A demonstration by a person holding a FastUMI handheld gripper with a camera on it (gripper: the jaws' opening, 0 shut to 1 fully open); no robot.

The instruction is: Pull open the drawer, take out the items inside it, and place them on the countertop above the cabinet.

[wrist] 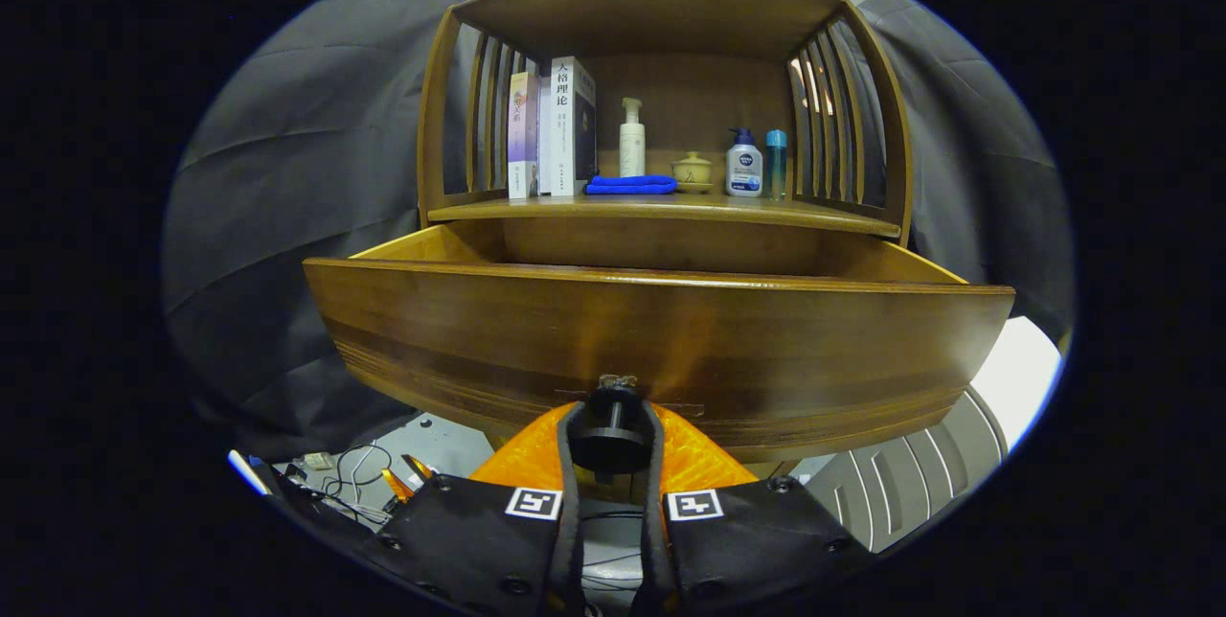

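Dark cloth backs the cabinet (661,100); the drawer (661,330) stands pulled out (contents hidden behind its front); the gripper (611,449) clamps its knob (611,435), pulling.

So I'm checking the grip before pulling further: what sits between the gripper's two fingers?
In the gripper view, the drawer's dark round knob sits between the fingers of the gripper, which close on it from both sides.

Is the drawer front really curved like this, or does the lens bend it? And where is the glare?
In the gripper view, the fisheye lens bows the drawer front and the cabinet's posts, so the curve is mostly distortion; a soft glare patch sits on the wood just above the knob, which the gripper closes on; the shelf items stay fairly sharp.
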